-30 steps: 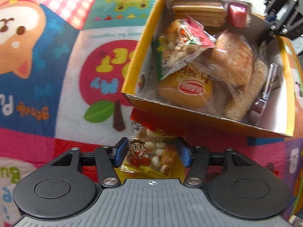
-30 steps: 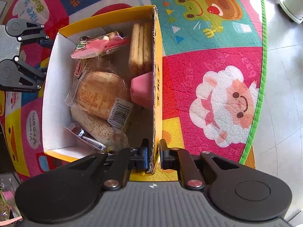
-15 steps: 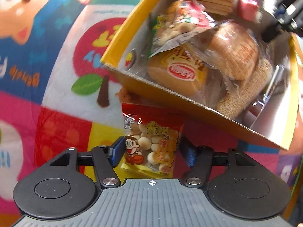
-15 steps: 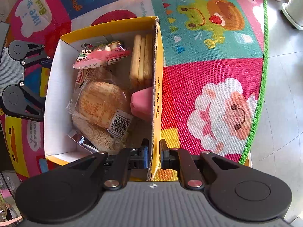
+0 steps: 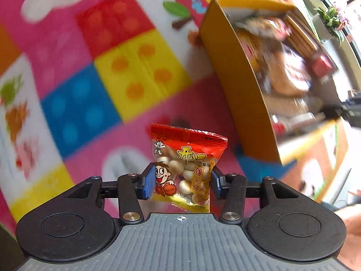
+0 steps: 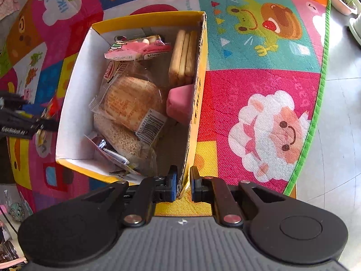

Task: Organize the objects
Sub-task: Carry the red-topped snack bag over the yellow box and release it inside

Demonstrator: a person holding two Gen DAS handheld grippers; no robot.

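Snack bag (image 5: 189, 169) sits pinched in my left gripper (image 5: 182, 181), jaws just closing; it could slip. Right gripper (image 6: 183, 184) clamps the box (image 6: 196, 103) wall.

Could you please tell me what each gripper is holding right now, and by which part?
The left gripper clamps the red-topped plastic snack packet by its lower side edges. The right gripper pinches the yellow cardboard box by its side wall's top edge.
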